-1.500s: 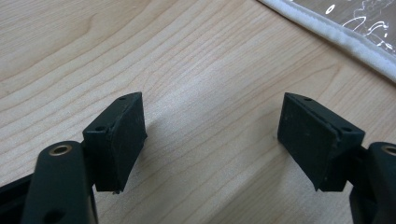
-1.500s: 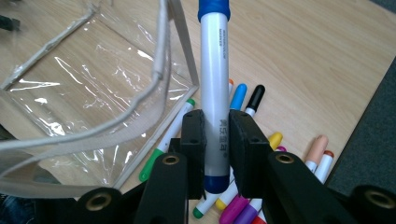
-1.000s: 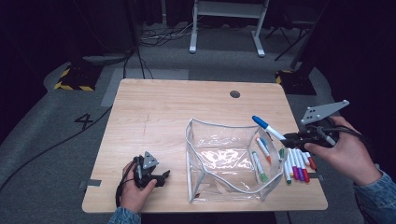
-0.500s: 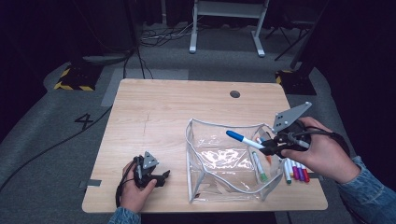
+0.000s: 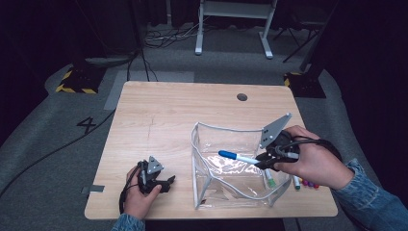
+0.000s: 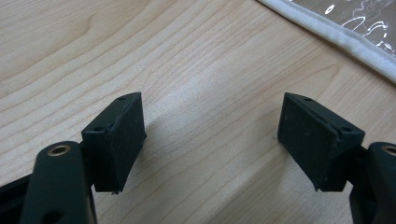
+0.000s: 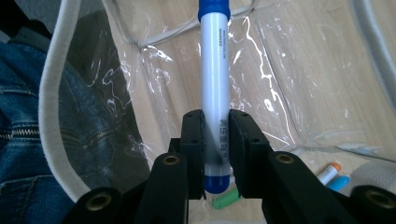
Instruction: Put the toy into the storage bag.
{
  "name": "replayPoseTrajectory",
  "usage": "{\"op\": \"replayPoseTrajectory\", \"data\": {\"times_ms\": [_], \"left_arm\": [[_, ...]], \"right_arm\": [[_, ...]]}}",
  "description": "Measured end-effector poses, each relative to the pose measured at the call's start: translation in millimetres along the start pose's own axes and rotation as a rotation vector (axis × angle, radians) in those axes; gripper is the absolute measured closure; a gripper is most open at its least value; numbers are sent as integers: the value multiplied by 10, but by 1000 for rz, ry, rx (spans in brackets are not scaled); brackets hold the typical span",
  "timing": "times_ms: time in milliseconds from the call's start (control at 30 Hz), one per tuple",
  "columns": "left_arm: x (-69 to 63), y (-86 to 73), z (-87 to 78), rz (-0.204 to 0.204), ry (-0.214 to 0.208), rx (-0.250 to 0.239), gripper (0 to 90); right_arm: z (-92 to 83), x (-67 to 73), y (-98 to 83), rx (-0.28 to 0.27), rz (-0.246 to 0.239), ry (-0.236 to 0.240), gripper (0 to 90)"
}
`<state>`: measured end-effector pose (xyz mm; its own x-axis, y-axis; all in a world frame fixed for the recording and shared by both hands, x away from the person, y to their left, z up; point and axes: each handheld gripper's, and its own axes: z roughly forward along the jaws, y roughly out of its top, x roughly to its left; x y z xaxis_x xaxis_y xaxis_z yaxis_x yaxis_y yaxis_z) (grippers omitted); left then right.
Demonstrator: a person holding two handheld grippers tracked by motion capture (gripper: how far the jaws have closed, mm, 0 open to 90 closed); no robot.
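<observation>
- Right gripper [image 7: 215, 140] fingers [image 7: 192, 135] clamp narrowly on the white blue-capped marker pen [image 7: 214, 88], gripped near its tail so the cap projects ahead over the clear plastic pouch's [image 5: 231, 192] open mouth, ready, I judge, for dropping in.
- Below those fingers lie other coloured markers [image 7: 331, 175].
- Left gripper [image 6: 210, 140] fingers [image 6: 121, 135] stand parted, empty, resting on the wooden table [image 6: 196, 70] beside the pouch's white edge.

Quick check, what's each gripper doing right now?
Left gripper: open, nothing between the jaws, resting on the table.
Right gripper: shut on a blue marker, held over the clear pouch.
</observation>
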<state>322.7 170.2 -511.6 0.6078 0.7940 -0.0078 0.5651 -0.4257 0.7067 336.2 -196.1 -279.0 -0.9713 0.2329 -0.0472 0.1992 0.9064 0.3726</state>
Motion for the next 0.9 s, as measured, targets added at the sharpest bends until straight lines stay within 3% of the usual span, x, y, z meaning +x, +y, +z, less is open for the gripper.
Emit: {"op": "replayPoseTrajectory", "data": {"times_ms": [333,433,600,633,700,900], "left_arm": [[-1,1,3,-2,-2,-1,233],[-1,2,3,-2,-2,-1,233],[-1,2,3,-2,-2,-1,233],[-1,2,3,-2,-2,-1,233],[-1,2,3,-2,-2,-1,233],[0,2,4,-2,-3,-1,232]], "right_arm": [[173,83,118,90,-59,40,764],[248,123,174,127,-97,55,763],[322,142,222,164,-111,65,763],[368,145,247,195,-124,68,764],[389,146,253,199,-128,72,763],[564,150,316,284,-155,93,763]]}}
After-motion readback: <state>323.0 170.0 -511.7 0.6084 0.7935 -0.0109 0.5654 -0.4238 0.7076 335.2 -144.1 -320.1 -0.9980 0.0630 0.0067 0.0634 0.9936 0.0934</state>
